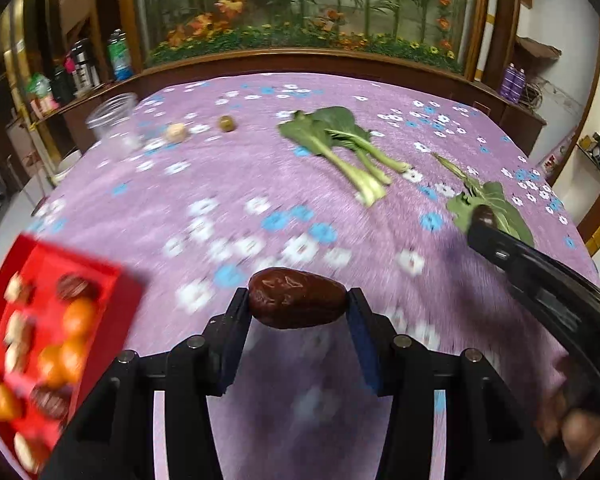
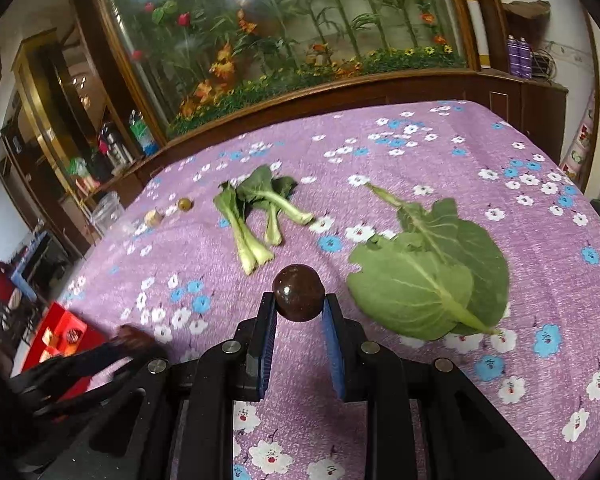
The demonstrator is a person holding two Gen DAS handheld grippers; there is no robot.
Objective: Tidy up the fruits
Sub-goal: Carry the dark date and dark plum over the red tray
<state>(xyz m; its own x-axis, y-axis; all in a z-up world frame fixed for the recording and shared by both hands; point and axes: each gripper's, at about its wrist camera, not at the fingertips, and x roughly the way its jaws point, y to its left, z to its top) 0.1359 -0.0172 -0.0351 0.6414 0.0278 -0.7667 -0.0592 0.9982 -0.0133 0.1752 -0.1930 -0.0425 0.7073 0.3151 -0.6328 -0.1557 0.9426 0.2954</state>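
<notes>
A purple flowered cloth covers the counter [image 2: 440,168]. The red tray [image 1: 112,280] of sorted fruit sits at its near left edge. The left hand-held gripper [image 1: 298,300] clamps a wrinkled date [image 1: 296,298]; the right hand-held gripper [image 2: 299,308] clamps a round dark fruit [image 2: 299,293], beside the cabbage leaf [image 2: 428,280].
</notes>
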